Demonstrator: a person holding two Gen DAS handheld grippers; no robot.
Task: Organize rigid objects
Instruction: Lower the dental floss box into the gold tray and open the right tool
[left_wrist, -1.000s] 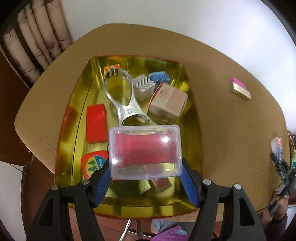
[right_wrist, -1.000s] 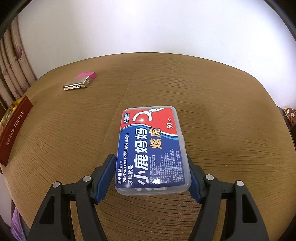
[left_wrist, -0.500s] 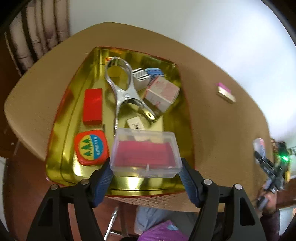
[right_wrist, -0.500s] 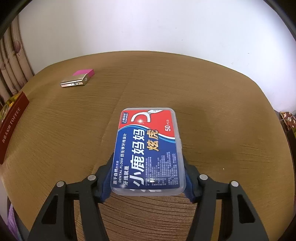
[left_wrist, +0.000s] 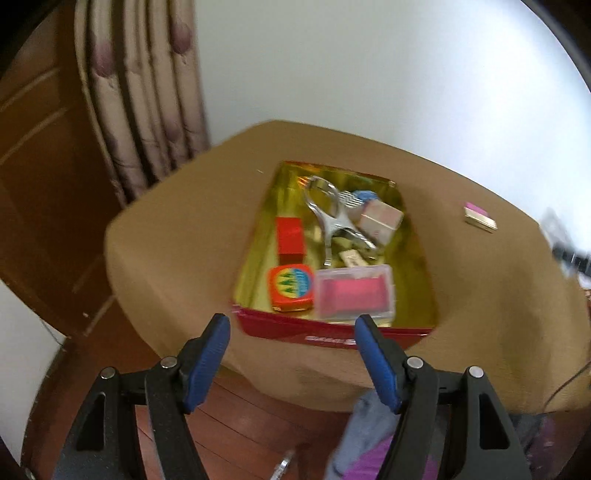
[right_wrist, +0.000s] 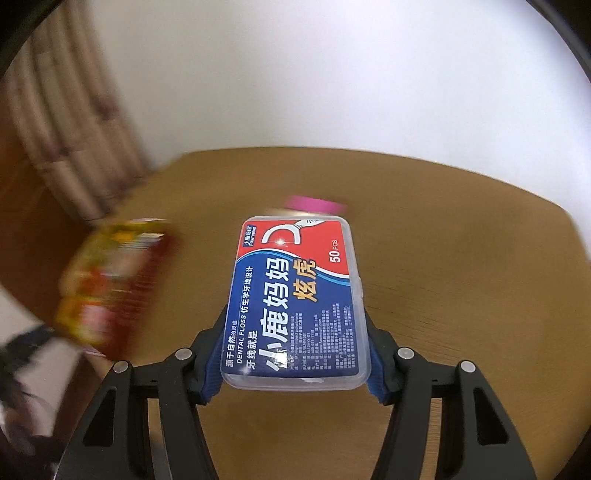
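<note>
The right gripper (right_wrist: 295, 354) is clamped on a clear plastic dental floss box (right_wrist: 295, 302), its blue pads pressing the box's two long sides near the end closest to the camera. The box's long axis runs straight out along the fingers, toward twelve o'clock, and it hangs clear above the brown table (right_wrist: 461, 258). The gold tray (right_wrist: 110, 280), a motion-blurred smear in the right wrist view, lies at about nine to ten o'clock from this gripper. Getting the box there looks to call for a swing to the left. A pink-topped small item (right_wrist: 314, 203) sits on the table just beyond the box's far end.

The left gripper (left_wrist: 291, 354) stands wide apart and empty, angled down toward the tray's near red wall (left_wrist: 332, 334). At twelve o'clock from it, inside the tray, rests a clear case with red contents (left_wrist: 354, 293), long axis crosswise, beside a round-cornered orange tape measure (left_wrist: 291, 288). A red block (left_wrist: 290, 236), metal tongs (left_wrist: 332, 214) and a pale carton (left_wrist: 380, 219) lie farther in. The left hand is nearer the tray.
</note>
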